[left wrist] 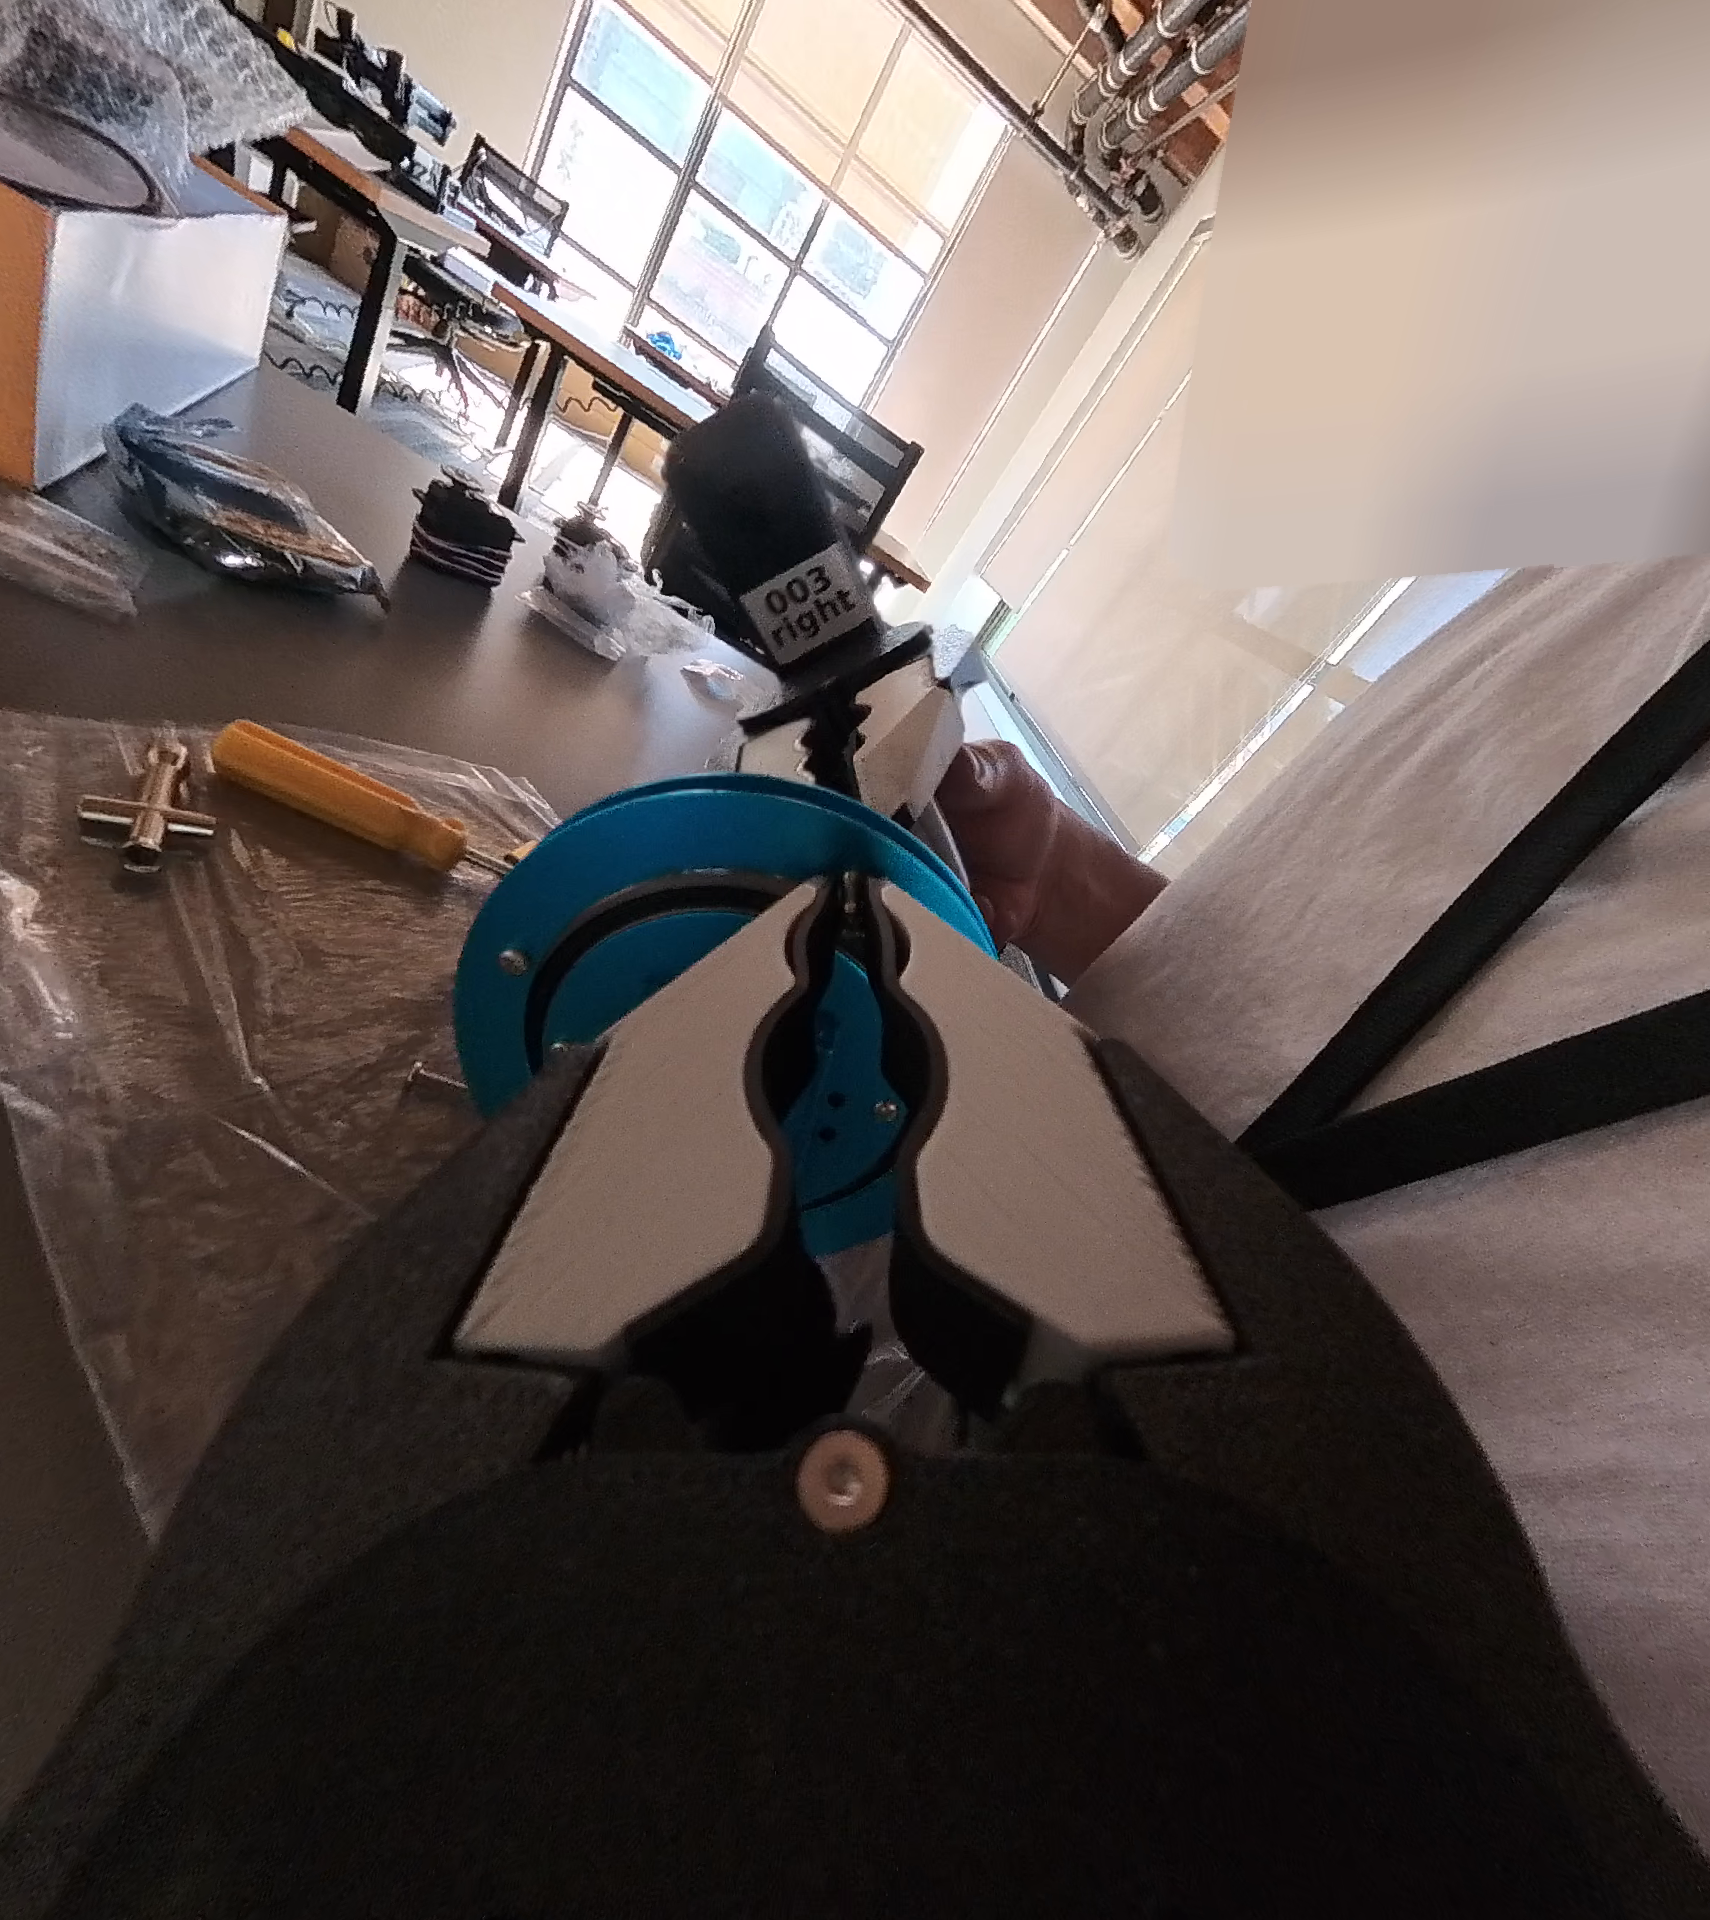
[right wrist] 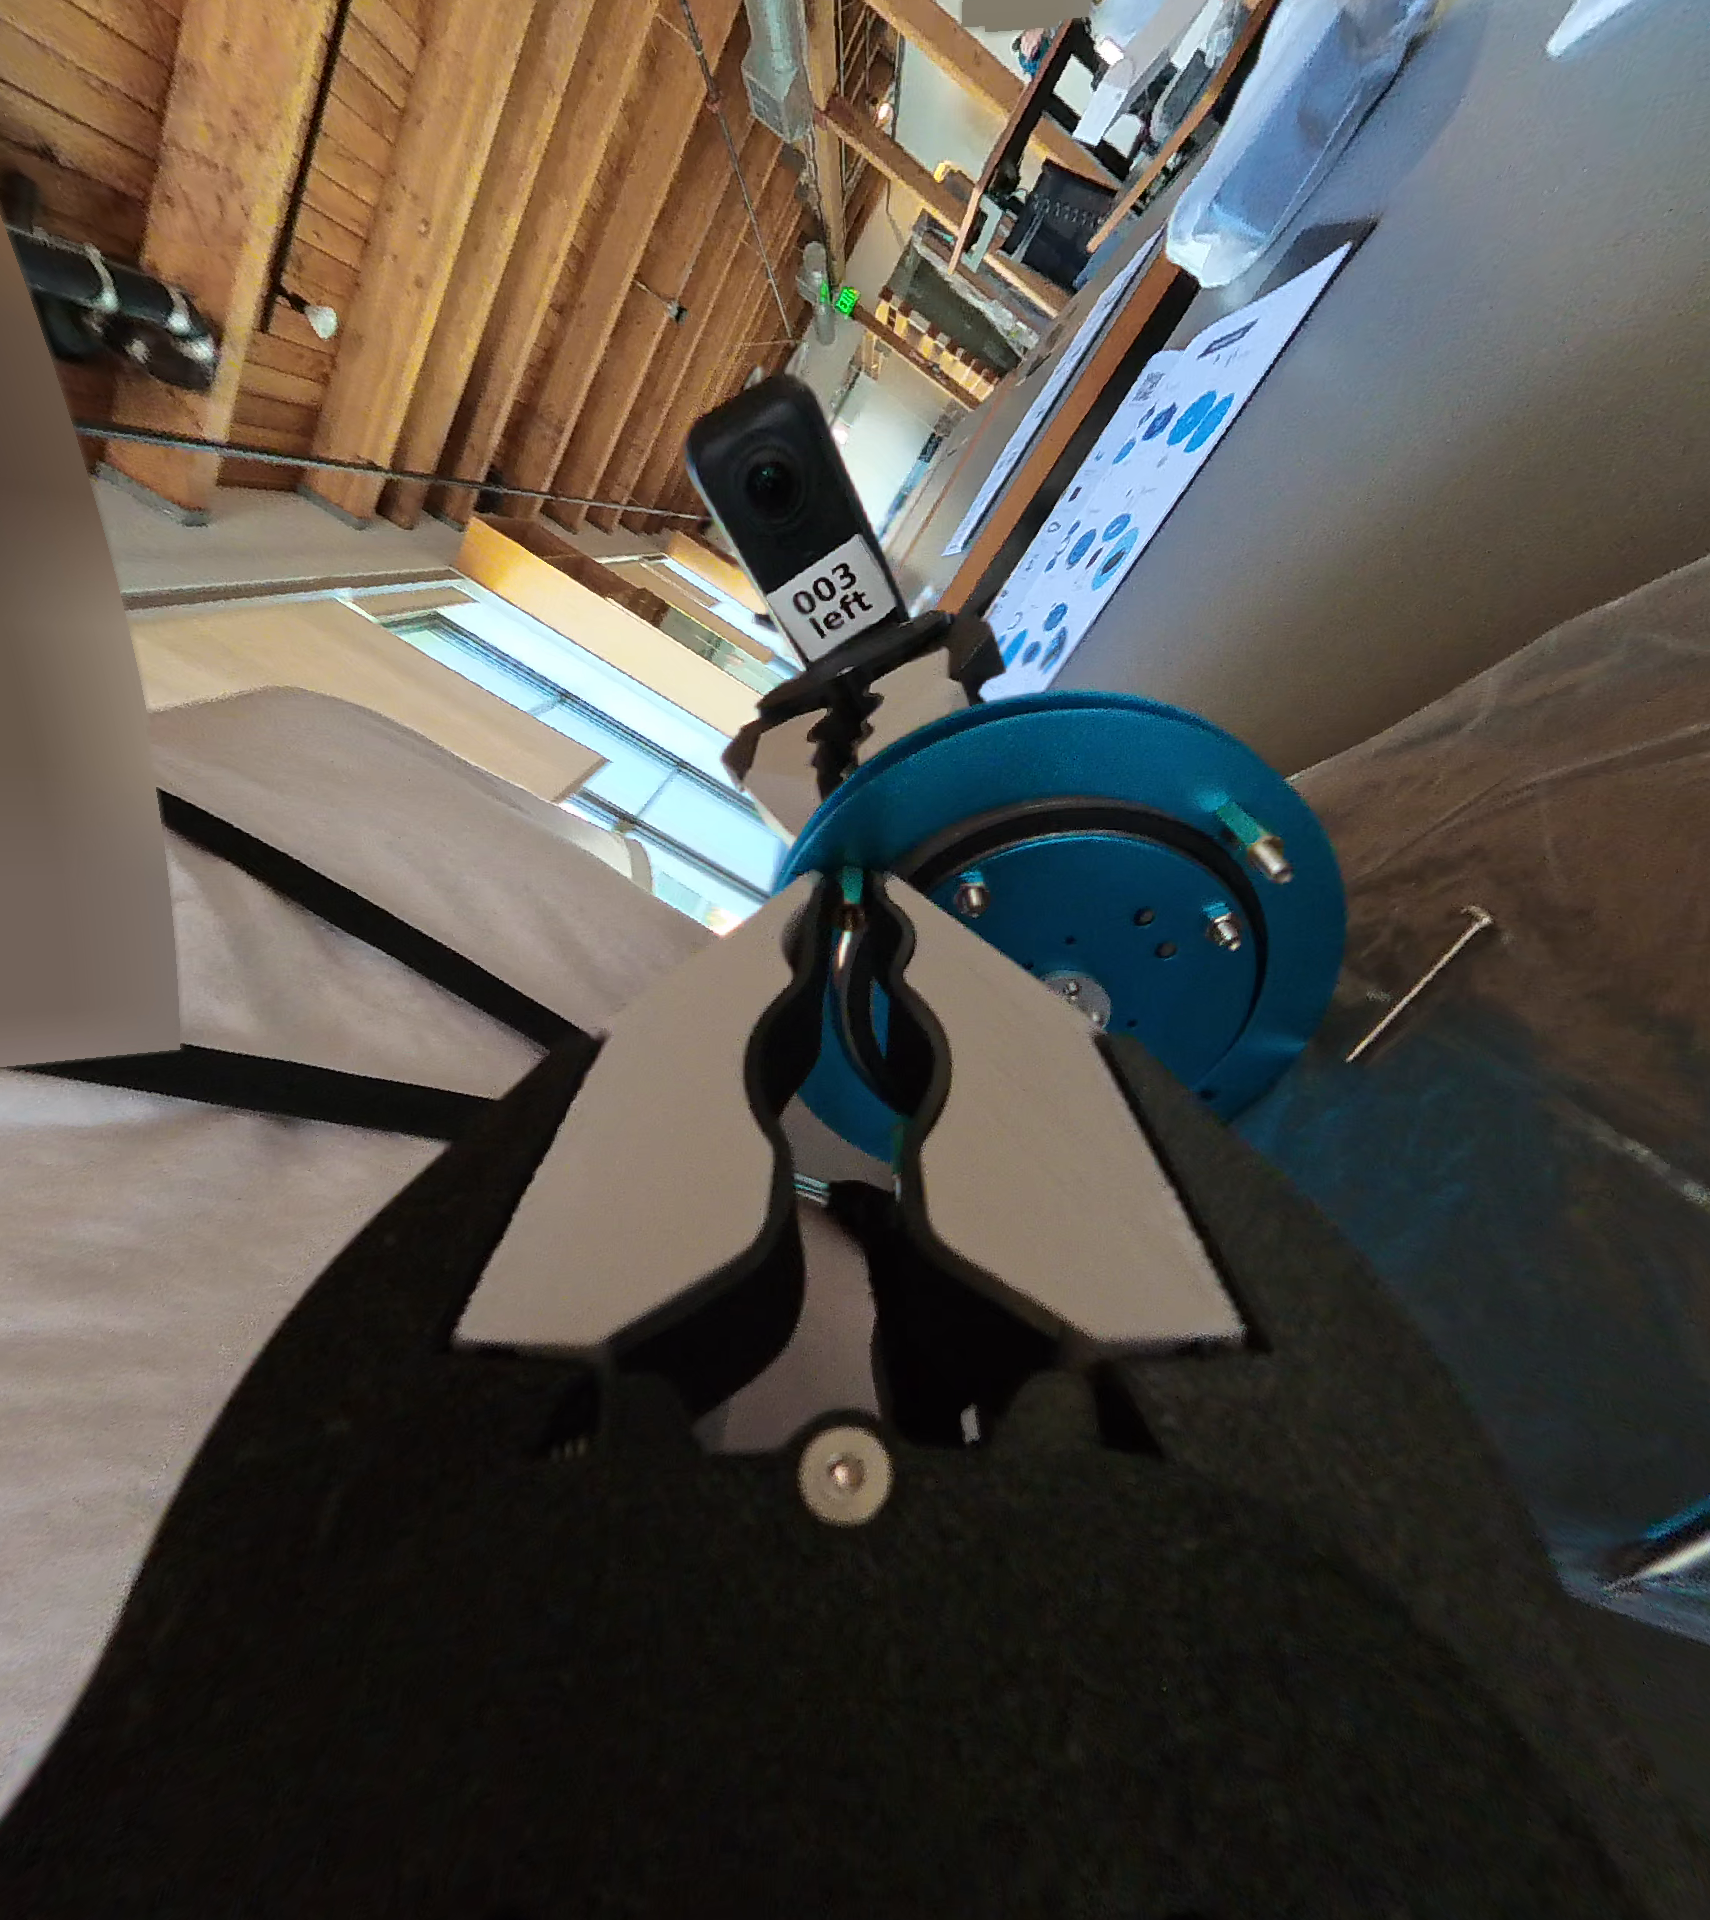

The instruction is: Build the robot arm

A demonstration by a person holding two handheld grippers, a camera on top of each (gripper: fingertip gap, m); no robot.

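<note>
Blue metal wheel pinched at its rim from opposite sides: left gripper clamped on the near edge, right gripper clamped on the far one, jaws nearly together in both. Held upright just above crinkled plastic sheet on the table, apparently to steady it. Yellow-handled screwdriver and cross-shaped metal key lying close by.
</note>
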